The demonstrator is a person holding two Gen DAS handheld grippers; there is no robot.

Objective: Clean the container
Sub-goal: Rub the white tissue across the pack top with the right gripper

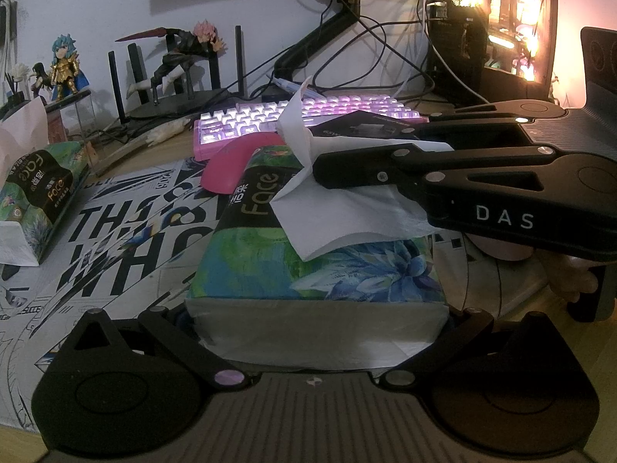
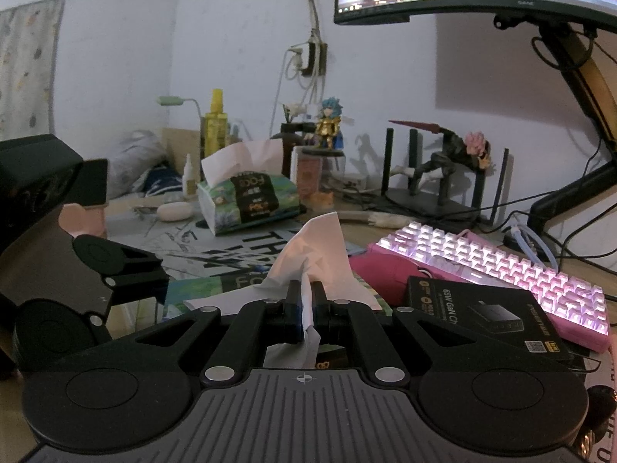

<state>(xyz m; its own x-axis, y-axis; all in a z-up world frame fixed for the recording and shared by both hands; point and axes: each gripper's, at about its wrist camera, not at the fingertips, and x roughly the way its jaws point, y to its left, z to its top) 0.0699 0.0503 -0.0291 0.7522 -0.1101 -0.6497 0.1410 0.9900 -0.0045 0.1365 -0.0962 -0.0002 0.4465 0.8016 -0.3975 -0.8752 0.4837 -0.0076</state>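
- left hand-held gripper [image 1: 314,332] spread wide, its fingers clamping the near end of the tissue pack [image 1: 308,247] on the tabletop [image 1: 540,305].
- right hand-held gripper [image 2: 306,301] pinched tight on a white tissue [image 2: 316,254] rising from that pack.

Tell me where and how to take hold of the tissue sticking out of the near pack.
Grip the tissue at its narrow pinched neck just above the pack, coming from the right side, fingers flat either side of the sheet. The right hand-held gripper is already shut there; the left hand-held gripper braces the pack's end.
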